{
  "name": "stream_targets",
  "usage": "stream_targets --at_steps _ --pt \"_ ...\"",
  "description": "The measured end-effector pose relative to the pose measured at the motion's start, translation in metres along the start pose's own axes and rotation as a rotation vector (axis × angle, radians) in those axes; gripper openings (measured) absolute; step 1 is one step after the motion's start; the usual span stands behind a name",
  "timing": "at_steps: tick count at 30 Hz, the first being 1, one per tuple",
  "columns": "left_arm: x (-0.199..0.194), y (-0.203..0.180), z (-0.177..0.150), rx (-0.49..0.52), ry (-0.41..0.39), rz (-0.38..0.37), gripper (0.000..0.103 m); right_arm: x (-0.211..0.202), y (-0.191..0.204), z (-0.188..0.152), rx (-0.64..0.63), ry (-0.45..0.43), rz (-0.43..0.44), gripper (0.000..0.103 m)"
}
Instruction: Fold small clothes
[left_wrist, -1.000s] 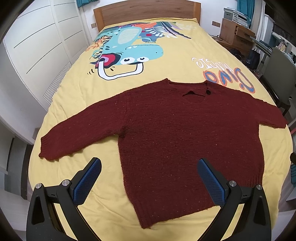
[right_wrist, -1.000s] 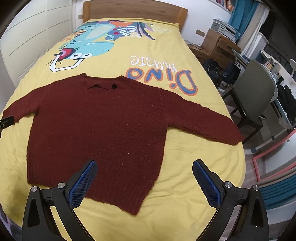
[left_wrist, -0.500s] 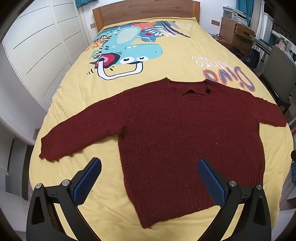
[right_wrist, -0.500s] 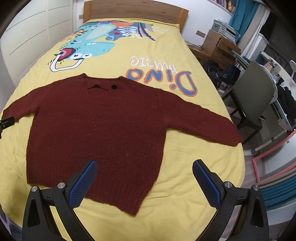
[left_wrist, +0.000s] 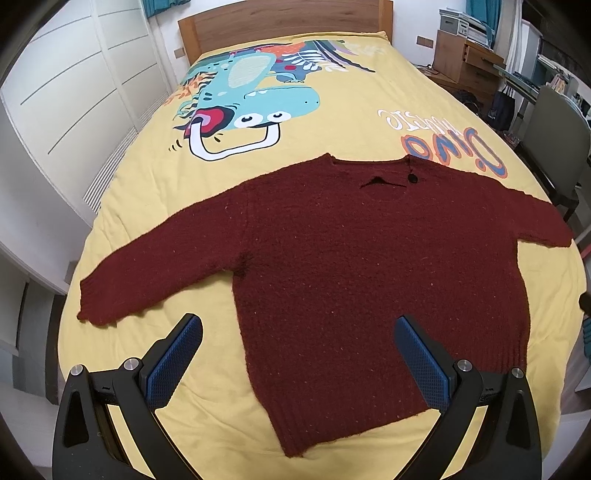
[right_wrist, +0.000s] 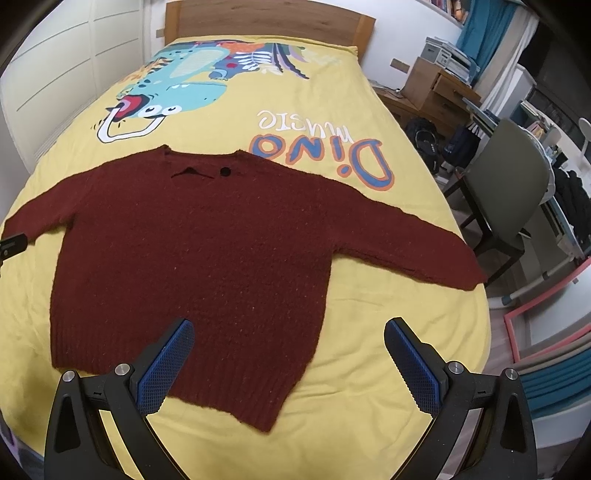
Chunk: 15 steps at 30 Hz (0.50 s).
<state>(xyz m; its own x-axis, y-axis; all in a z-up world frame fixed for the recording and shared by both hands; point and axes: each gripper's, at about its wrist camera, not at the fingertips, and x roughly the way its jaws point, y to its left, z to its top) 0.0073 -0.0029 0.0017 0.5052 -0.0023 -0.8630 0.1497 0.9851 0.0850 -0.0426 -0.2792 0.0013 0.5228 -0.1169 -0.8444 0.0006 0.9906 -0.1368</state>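
- Sweater (left_wrist: 369, 273) is laid flat on the bed (left_wrist: 332, 122), face up, both sleeves spread outward, nothing yet folded.
- Almost nothing is changed from a second ago; only a slight drift of view is noticed.
- Left tool (left_wrist: 297, 360) is held spread above the hem, gripping nothing.
- Right tool (right_wrist: 288, 363) is likewise spread and empty.
- Folding is judged not yet begun; a sleeve is probably to be taken first.

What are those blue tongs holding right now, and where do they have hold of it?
Nothing. The left tongs and right tongs are both open and empty above the red sweater, which lies flat on the yellow bedspread.
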Motion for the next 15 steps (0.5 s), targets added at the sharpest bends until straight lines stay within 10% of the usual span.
stream_targets --at_steps 15 --pt "0.042 0.006 0.022 0.048 0.020 0.041 0.102 0.066 -0.095 0.024 0.159 -0.093 -0.054 0.103"
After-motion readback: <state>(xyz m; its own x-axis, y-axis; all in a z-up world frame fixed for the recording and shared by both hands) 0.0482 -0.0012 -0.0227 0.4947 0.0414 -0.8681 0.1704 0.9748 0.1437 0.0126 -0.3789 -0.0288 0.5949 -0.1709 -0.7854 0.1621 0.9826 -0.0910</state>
